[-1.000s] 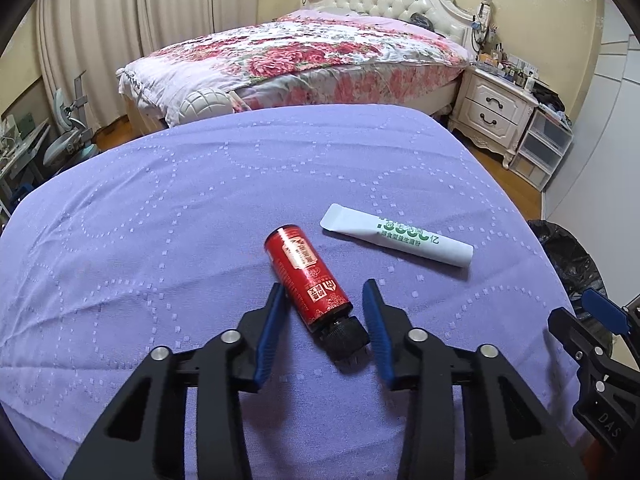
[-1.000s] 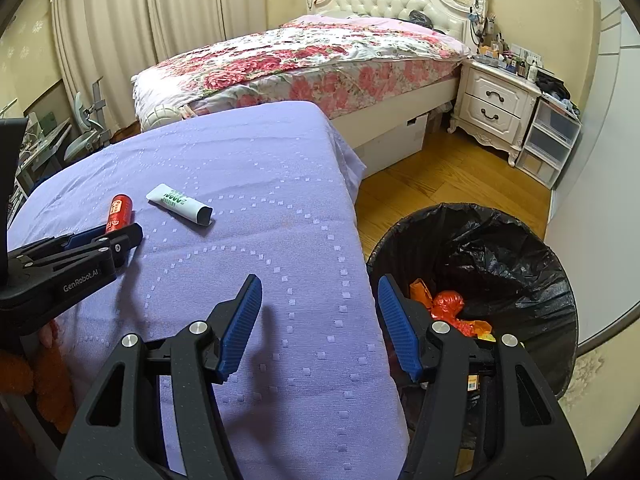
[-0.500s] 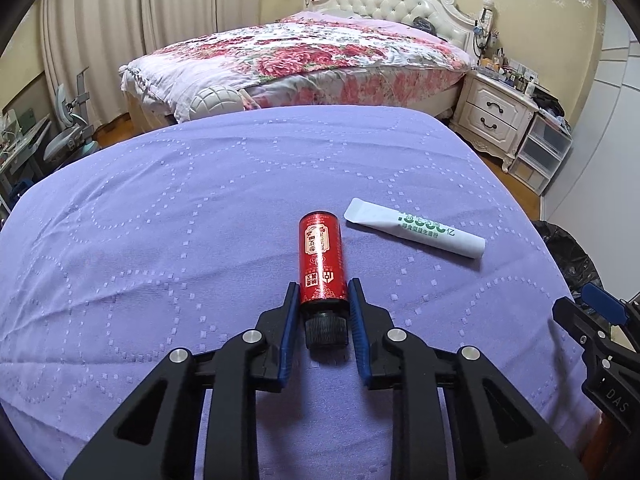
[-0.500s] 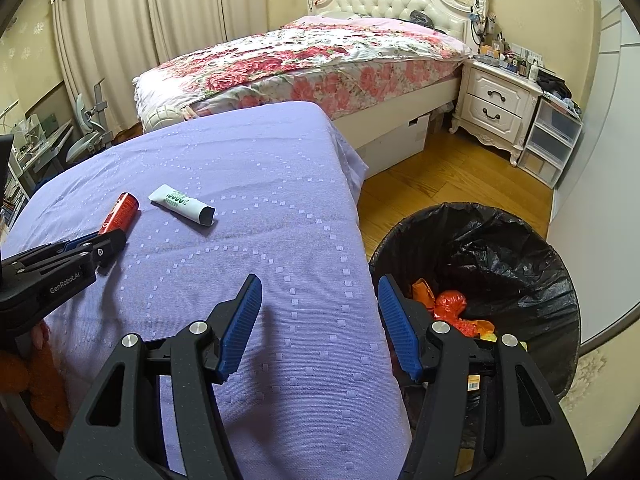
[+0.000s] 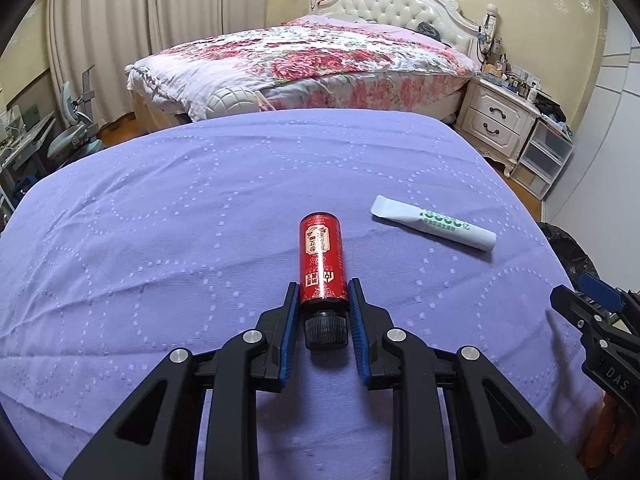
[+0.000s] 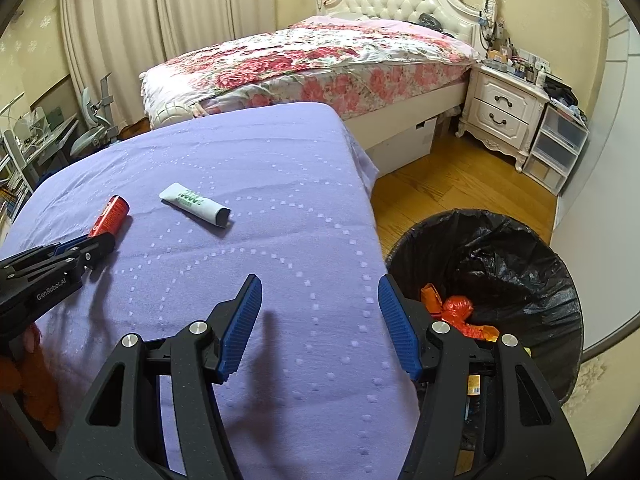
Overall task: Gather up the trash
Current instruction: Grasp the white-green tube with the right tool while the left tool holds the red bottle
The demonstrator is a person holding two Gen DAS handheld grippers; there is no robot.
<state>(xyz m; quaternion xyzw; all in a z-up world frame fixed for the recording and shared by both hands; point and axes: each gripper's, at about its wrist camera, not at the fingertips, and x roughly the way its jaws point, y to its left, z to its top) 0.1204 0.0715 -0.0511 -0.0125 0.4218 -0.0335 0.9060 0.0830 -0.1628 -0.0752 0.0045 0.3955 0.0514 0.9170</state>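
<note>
— Since a second ago, our left gripper (image 5: 323,300) has clamped the red bottle (image 5: 322,258) lying on the purple cloth (image 5: 160,220).
— Yes; our right gripper (image 6: 320,320) hangs agape beside the bin (image 6: 520,264).

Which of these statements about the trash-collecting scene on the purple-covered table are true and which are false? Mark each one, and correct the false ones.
1. The left gripper has its jaws closed on the red bottle. True.
2. The right gripper holds the white tube. False: its jaws are open and empty; the tube lies on the purple cloth.
3. The black-lined trash bin stands on the floor beside the table's right edge. True.
4. The bin is empty. False: orange trash lies inside.
5. The red bottle stands upright. False: it lies on its side, black cap toward the gripper.
</note>
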